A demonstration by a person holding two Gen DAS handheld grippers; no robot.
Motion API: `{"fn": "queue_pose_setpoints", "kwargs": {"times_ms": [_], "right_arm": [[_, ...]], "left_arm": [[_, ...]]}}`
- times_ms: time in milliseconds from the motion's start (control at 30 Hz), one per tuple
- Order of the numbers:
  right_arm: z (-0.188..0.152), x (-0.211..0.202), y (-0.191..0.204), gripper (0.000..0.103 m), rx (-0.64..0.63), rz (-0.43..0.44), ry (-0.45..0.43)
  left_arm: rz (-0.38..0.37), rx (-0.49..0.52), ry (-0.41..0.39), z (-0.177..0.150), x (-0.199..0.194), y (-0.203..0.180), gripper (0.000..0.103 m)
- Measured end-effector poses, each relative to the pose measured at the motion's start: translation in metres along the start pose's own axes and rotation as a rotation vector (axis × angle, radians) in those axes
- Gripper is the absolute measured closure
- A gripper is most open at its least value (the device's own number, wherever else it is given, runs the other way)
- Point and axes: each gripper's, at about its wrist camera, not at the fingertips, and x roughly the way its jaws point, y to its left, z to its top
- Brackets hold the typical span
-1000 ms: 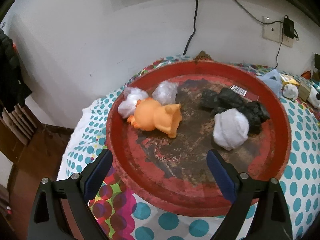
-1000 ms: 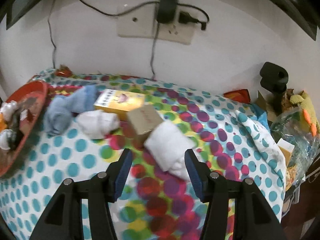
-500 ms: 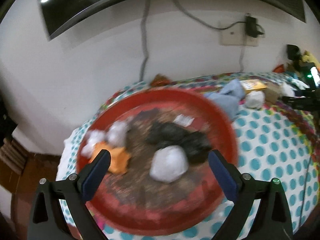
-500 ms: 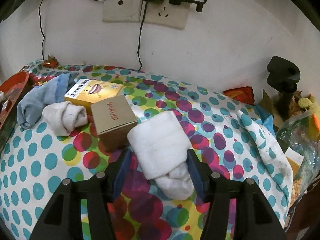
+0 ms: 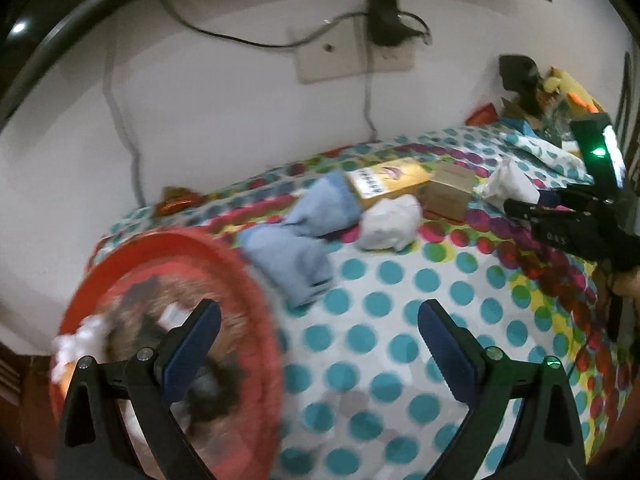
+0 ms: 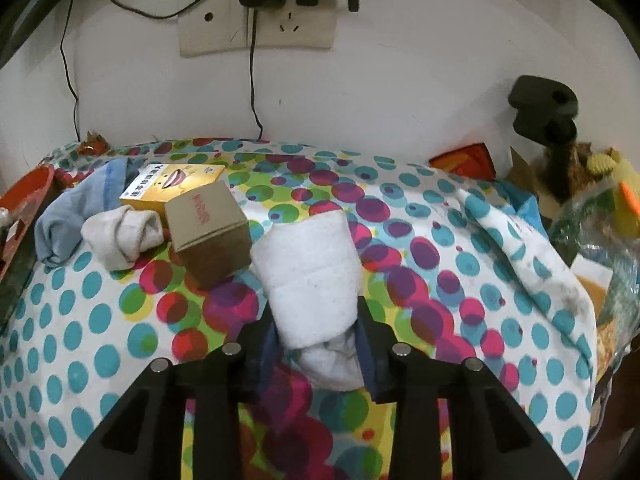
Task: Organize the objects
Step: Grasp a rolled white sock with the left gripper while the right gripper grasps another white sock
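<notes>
— Polka-dot cloth [image 6: 100,320] is spread over the surface, below a white wall with a socket plate [image 6: 256,28]. Which step is in hand?

— A pick-up, it is judged. The folded white towel [image 6: 308,264], just right of the brown carton [image 6: 208,232], is clamped at its near end by the right gripper [image 6: 316,352].

— And the left gripper [image 5: 318,344]?

— Its jaws are spread wide, with nothing held, beside the red tray [image 5: 168,248].

— What is called for next?

— A lift is likely needed, then a carry past the carton toward the tray.
</notes>
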Motion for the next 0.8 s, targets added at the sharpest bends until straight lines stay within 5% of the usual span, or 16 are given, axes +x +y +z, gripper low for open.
{"fn": "queue_pose_setpoints", "kwargs": {"times_ms": [533, 800], "right_arm": [[-0.026, -0.018, -0.001, 0.069, 0.071, 0.033, -0.001], [-0.026, -0.016, 0.0, 0.068, 0.071, 0.033, 0.007]], "left_arm": [[-0.108, 0.056, 0.092, 0.049, 0.083, -0.039, 0.008], [-0.104, 0.059, 0.154, 0.063, 0.116, -0.046, 0.025]]}}
